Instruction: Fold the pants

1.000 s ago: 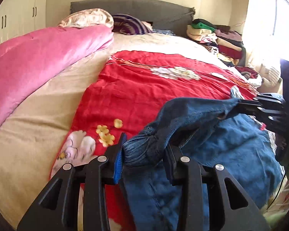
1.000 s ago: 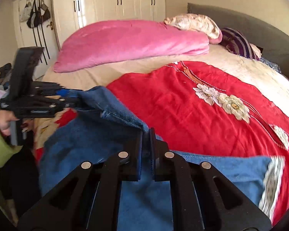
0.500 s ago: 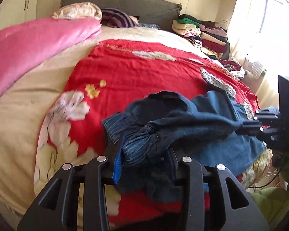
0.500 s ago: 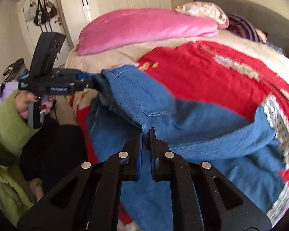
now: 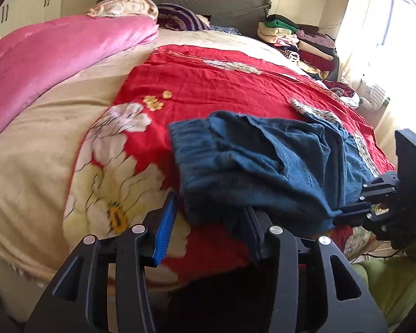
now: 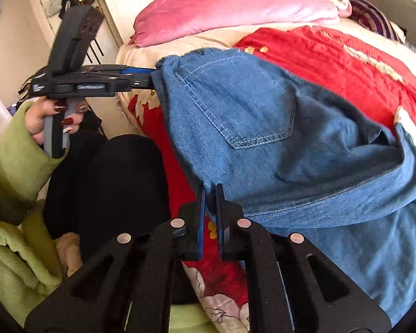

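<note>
Red bedspread (image 5: 208,83) under pants (image 5: 263,166); left claw (image 5: 209,204) just opening, pants loose between; right claw (image 6: 210,194) clenched on pants

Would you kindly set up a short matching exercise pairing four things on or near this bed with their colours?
Things:
1. pants
2. rolled quilt
3. floral spread
4. sleeve

Colours:
A. pink
B. light green
C. blue denim
D. red

Pairs: 1-C, 2-A, 3-D, 4-B
</note>
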Action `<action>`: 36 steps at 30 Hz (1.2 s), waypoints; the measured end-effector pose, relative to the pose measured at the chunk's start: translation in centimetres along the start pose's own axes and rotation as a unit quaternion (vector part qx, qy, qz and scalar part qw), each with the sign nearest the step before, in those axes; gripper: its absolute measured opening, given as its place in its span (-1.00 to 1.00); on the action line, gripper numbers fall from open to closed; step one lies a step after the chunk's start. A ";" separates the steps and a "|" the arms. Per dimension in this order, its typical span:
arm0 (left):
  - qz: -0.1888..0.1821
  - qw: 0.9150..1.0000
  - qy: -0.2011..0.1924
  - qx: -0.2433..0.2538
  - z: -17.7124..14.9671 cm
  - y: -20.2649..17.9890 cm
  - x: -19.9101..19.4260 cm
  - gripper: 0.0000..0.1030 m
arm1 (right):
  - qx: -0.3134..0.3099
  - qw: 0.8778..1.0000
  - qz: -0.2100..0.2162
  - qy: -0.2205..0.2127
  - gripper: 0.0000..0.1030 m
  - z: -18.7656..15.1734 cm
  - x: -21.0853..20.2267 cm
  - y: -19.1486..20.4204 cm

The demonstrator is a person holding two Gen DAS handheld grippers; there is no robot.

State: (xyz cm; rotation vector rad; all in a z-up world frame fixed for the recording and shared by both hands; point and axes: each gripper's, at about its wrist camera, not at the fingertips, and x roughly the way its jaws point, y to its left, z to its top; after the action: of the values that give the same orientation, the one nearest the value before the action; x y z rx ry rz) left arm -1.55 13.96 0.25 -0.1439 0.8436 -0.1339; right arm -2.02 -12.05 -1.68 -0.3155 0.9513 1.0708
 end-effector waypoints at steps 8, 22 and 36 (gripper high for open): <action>-0.019 0.999 -0.040 -0.022 0.6 -1.6 -3.2 -0.21 | -0.004 1.000 0.012 0.013 -0.94 -0.2 0.8 0.5; -0.018 0.999 0.031 -0.002 -0.5 -3.4 3.3 -0.21 | 0.019 0.998 -0.041 -0.039 -0.38 1.4 -1.2 -0.3; -0.025 0.999 -0.025 -0.009 1.0 -4.3 -0.5 0.18 | 0.081 0.994 -0.058 -0.050 0.05 1.0 -3.3 -2.2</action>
State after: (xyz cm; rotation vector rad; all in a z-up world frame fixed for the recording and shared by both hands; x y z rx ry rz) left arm -1.37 9.92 2.08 -0.1837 0.7921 -0.1690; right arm -0.13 -14.46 0.98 -0.1783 0.9123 0.8888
